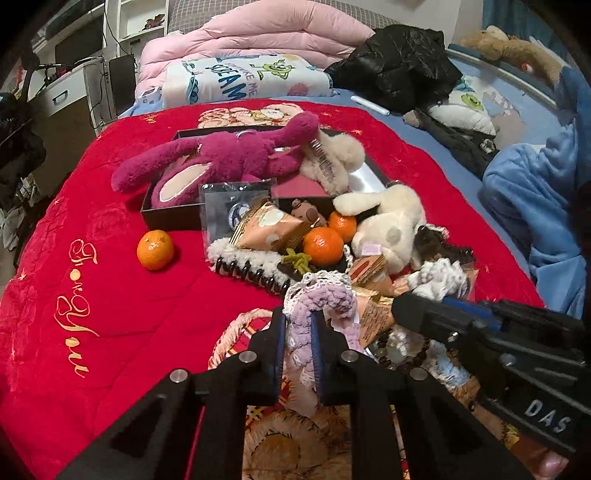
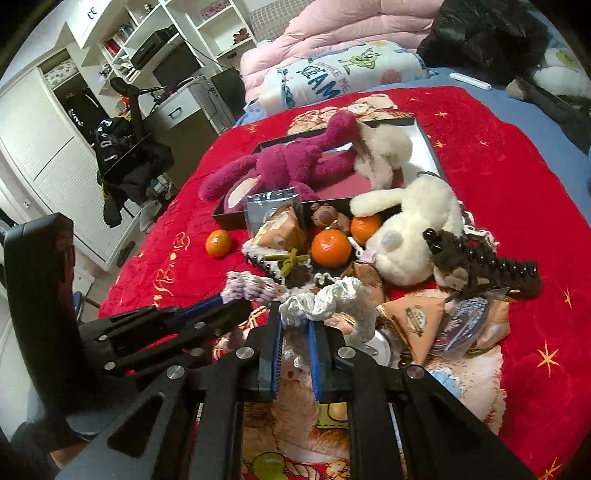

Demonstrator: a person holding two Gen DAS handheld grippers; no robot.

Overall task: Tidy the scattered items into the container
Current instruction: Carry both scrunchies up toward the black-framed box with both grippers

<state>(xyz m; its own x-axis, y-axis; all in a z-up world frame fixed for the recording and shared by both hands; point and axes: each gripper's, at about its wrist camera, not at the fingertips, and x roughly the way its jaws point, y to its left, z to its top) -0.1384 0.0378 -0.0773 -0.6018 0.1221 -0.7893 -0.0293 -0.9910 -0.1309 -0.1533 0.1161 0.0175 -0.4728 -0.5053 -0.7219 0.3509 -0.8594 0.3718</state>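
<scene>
My left gripper (image 1: 297,319) is shut on a lilac crocheted scrunchie (image 1: 321,299), held a little above the red blanket. Beside it, my right gripper (image 2: 295,319) is shut on a white crocheted scrunchie (image 2: 325,299). The dark open box (image 1: 170,218) lies further back on the blanket, with a magenta plush rabbit (image 1: 229,155) and a beige fluffy toy (image 1: 340,158) draped over it. In front of the box lies a heap: two oranges (image 1: 323,245), snack packets (image 1: 273,227), a white plush (image 1: 391,229) and a black hair claw (image 2: 498,269). One orange (image 1: 155,249) lies alone at the left.
Everything rests on a red blanket (image 1: 92,295) on a bed. A rolled printed towel (image 1: 240,79), a pink duvet (image 1: 258,33) and a black jacket (image 1: 399,66) lie behind the box. White shelves and a desk (image 2: 110,92) stand left of the bed.
</scene>
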